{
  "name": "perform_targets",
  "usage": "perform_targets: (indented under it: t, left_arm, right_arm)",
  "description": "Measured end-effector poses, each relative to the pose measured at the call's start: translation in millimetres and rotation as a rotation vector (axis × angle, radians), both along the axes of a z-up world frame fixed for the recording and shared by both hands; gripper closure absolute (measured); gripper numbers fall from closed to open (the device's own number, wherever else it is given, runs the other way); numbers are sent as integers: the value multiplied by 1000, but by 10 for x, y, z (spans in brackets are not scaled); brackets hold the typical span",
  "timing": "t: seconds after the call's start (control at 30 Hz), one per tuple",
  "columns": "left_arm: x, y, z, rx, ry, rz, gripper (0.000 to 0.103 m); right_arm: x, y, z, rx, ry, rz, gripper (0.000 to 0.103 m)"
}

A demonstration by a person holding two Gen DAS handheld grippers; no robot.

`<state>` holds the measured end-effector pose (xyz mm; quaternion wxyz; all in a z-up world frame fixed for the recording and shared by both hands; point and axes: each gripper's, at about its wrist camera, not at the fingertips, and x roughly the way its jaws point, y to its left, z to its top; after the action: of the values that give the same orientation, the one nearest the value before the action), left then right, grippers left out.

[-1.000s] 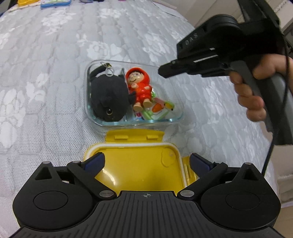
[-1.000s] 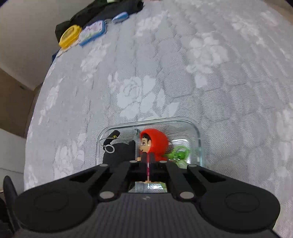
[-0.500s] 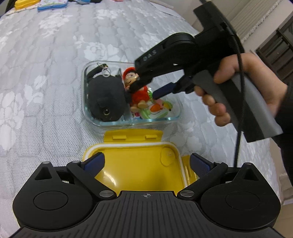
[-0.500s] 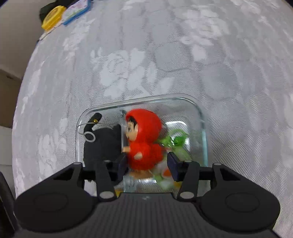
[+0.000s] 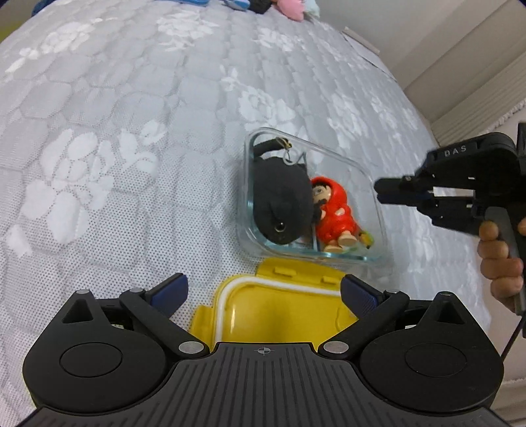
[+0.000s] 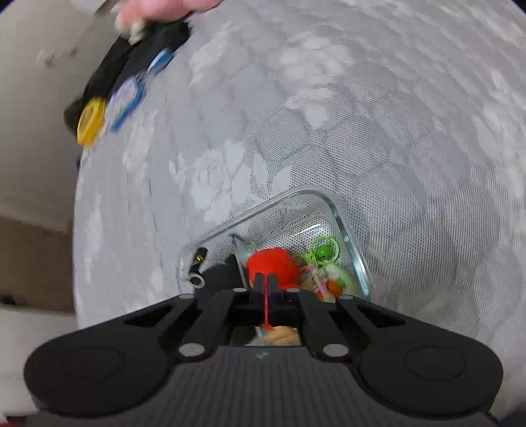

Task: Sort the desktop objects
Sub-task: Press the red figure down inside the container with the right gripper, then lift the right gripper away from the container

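Note:
A clear glass container sits on the grey flowered bedspread. Inside it lie a black plush and a red-hooded figure leaning against it. A yellow lid lies upside down just in front of the container. My left gripper hangs open over that lid, touching nothing. My right gripper hovers off the container's right side with its jaws closing, almost together, and nothing between them. In the right wrist view my right gripper is above the figure, the plush and a green keychain.
A person's hand holds the right gripper's handle. At the bed's far end lie a yellow round item, a blue-framed item and pink soft things. The bed's edge and a curtain are on the right.
My right gripper was open around the red figure inside the container; it has drawn back to the right and its jaws have come together. The left gripper shifted left and rolled.

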<state>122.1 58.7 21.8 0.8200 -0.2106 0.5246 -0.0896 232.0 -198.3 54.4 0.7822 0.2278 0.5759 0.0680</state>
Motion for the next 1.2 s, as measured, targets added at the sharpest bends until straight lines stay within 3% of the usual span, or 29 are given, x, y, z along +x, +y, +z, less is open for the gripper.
perform_targets:
  t: [0.07,0.1,0.3,0.4,0.5,0.57,0.67,0.73,0.83,0.9,0.97,1.0,1.03,1.1,1.13,1.2]
  left_arm:
    - [1,-10,-9,3,5,-6,1]
    - [3,-20,-13,4,7,-12,1]
    - [7,-114,-36,13,13,-69,1]
    - [8,-141,-48,17,14,-86,1]
    - [17,-140,-72,16,21,-86,1]
    - [24,-137,-84,16,25,-85,1]
    - [23,-135,-83,12,23,-84,1]
    - [16,-134,-71,9,19,-84,1]
    - [15,-141,-70,8,18,-81,1]
    - [13,-145,-80,12,23,-82,1]
    - [9,-145,-97,17,29,-84,1]
    - [9,-144,-105,19,33,-85,1]
    - [11,-137,-115,22,37,-82,1]
    - [19,-117,-135,26,46,-73,1]
    - [24,-105,-140,28,48,-67,1]
    - [30,-95,-142,28,48,-62,1]
  right_arm:
    - [20,168,58,-126,-50,119,62]
    - [43,279,71,-196,-69,207,59]
    - [230,800,-172,-347,-65,474,56]
    - [351,937,-385,-384,-18,531,53]
    - [435,877,-484,-340,39,516,54]
    - [409,787,-417,-310,18,499,57]
    - [320,609,-232,-277,-33,415,58]
    - [268,401,-99,-195,-44,279,57]
    - [95,32,-18,-49,-39,-79,57]
    - [-65,-152,-91,56,-31,-318,57]
    - [-203,-256,-247,167,-21,-489,55]
    - [-270,-286,-361,229,1,-575,51]
    - [-316,-311,-451,288,27,-631,41]
    - [-372,-315,-561,371,72,-662,39]
    - [-365,-303,-544,357,70,-630,44]
    - [-305,-198,-368,201,6,-461,50]
